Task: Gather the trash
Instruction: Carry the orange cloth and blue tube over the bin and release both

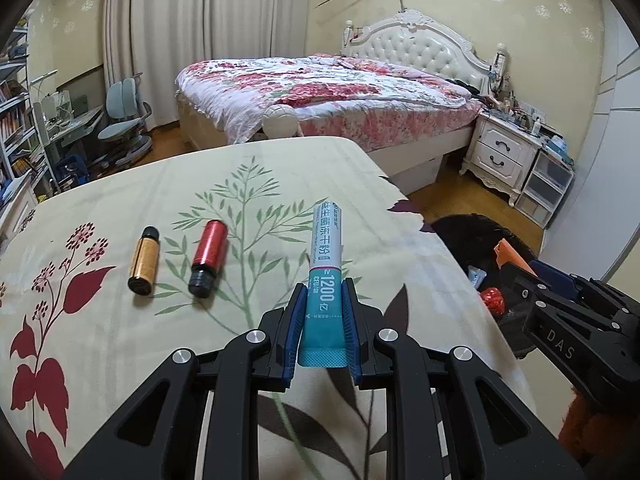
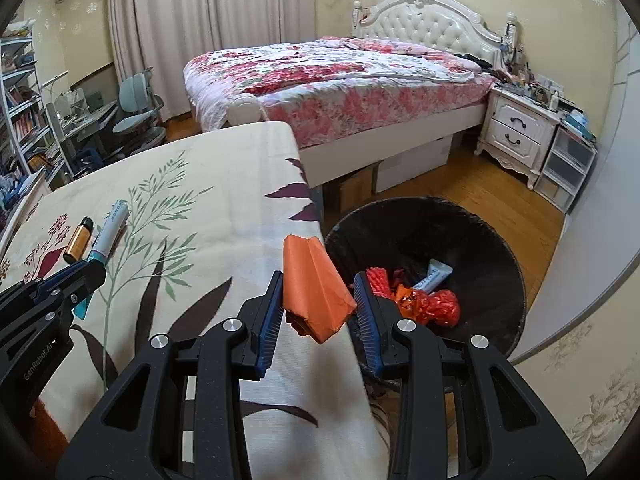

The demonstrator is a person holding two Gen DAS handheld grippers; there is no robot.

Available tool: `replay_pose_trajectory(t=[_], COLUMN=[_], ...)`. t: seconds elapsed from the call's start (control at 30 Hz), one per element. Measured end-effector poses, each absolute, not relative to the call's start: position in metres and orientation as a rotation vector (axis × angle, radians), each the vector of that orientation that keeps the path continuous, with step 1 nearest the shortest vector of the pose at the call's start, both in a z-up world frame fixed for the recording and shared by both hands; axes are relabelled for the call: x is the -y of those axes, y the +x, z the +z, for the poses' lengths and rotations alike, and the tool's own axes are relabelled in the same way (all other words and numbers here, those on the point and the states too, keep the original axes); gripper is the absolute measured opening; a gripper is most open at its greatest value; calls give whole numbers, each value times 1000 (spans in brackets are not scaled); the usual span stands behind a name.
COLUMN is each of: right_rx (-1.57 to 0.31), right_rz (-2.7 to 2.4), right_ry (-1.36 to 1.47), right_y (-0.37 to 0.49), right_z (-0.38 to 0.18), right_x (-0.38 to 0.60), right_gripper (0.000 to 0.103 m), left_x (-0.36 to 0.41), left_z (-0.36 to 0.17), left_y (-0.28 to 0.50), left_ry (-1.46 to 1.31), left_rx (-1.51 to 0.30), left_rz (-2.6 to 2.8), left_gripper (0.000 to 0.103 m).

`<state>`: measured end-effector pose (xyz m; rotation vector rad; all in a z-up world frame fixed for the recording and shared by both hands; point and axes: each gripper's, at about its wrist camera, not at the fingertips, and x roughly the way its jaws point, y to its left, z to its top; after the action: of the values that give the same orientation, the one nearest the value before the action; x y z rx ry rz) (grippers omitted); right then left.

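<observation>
The left gripper [image 1: 325, 304] is clamped on a white and teal sachet stick [image 1: 326, 276] by its teal end, the blue pads pressing both long sides. The stick's long axis runs along the fingers, its white printed end pointing away from the camera toward the far edge of the table [image 1: 120, 360], which is covered by a cream cloth printed with green sprigs and dark red leaves. The stick is lifted clear of the cloth. On the cloth toward the left edge lie two small bottles side by side, close together but apart: a gold bottle [image 1: 144, 260] with its black cap toward the far edge, and a red bottle [image 1: 209, 258] with its black cap toward the near edge; both long axes run roughly near to far, the red one leaning a little to the right at its far end. The right gripper [image 2: 318, 306] is closed on a folded orange wrapper [image 2: 316, 288], which stands between the pads with its creased length pointing up and away, at the table's right edge. Just beyond that edge, on the wooden floor, sits a black trash bin [image 2: 480, 232]; in its bottom lie red crumpled wrappers [image 2: 440, 306] and a white tube [image 2: 434, 274]. A bed with a floral cover [image 1: 320, 88] stands behind.
</observation>
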<state>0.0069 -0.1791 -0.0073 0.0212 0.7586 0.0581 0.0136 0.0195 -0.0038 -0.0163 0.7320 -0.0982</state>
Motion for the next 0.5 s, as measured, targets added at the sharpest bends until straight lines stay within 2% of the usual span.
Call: replay_pose_trajectory(t=[0.5], right_rx=[-728], right_rz=[-82], right_ry=[74], right_y=[32], right_z=[-13], right_x=[245], right_gripper=[34], left_x=[66], left_z=[-3], left_y=[53], left_ry=[55], left_rx=[-703], left_rz=[-207], left_gripper=[21])
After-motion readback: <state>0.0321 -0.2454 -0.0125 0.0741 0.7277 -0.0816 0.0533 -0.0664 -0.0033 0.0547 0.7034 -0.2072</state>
